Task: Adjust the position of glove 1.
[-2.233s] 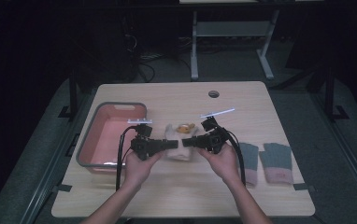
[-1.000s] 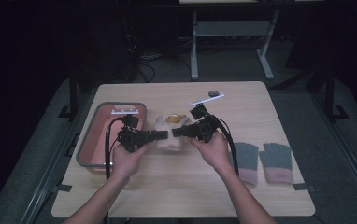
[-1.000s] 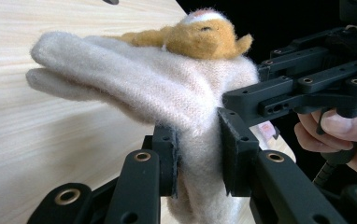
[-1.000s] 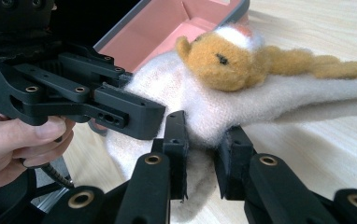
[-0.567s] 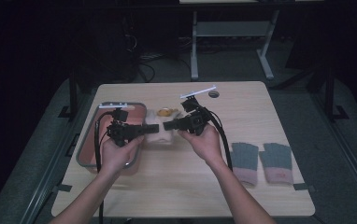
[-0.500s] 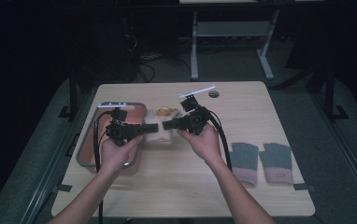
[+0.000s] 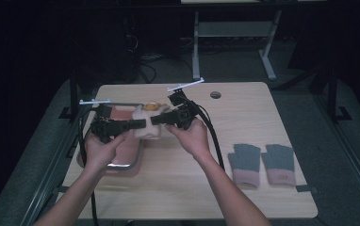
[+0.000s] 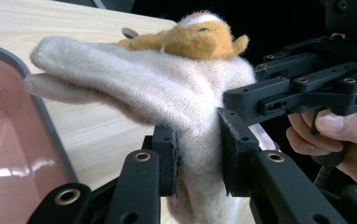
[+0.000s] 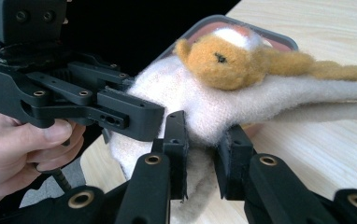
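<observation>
A cream knitted glove (image 7: 147, 123) with an orange animal figure (image 7: 152, 107) sewn on it hangs in the air between both grippers, over the right edge of a pink tray (image 7: 121, 146). My left gripper (image 7: 140, 124) is shut on the glove (image 8: 167, 98) from the left, its pads (image 8: 235, 149) squeezing the fabric. My right gripper (image 7: 155, 120) is shut on the same glove (image 9: 223, 112) from the right, pads (image 9: 176, 140) pinching its cuff end. The orange figure (image 9: 228, 58) lies on top of the glove.
The pink tray with a grey rim (image 7: 135, 162) sits at the table's left. A pair of grey gloves with pink cuffs (image 7: 262, 162) lies at the right. A round cable hole (image 7: 215, 94) is near the far edge. Bare wood fills the front of the table (image 7: 183, 188).
Both grippers have carried the cream glove away from the table's middle, leftward and toward the far side, until it hangs over the tray's right edge. Both stayed shut on it.
</observation>
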A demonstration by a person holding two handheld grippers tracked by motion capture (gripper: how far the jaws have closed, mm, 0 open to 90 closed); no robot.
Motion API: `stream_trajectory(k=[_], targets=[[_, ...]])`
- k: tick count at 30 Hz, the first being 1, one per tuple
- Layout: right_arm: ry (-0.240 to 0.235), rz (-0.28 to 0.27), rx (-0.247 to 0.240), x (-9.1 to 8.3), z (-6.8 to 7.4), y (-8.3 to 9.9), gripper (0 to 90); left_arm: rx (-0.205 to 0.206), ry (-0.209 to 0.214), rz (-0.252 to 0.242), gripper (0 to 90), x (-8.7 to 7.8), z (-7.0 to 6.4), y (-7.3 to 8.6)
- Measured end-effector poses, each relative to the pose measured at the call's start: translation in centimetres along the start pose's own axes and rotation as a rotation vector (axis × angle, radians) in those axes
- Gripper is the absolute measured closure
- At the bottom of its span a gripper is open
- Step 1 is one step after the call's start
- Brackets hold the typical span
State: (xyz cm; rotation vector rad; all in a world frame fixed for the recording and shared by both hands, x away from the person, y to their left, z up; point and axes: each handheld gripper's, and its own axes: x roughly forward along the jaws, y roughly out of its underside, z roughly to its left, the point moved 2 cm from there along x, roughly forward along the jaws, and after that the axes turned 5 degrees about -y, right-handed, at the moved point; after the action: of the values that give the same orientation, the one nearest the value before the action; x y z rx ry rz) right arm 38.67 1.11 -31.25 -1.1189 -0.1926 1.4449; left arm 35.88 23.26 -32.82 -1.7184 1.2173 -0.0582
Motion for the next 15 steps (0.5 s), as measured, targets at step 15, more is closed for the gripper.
stream_trajectory(k=[15], targets=[[-0.034, 0.009, -0.027, 3.4, 2.2, -2.6, 75.9, -0.008, -0.037, -0.015, 70.2, -3.7, 2.1, -1.0]])
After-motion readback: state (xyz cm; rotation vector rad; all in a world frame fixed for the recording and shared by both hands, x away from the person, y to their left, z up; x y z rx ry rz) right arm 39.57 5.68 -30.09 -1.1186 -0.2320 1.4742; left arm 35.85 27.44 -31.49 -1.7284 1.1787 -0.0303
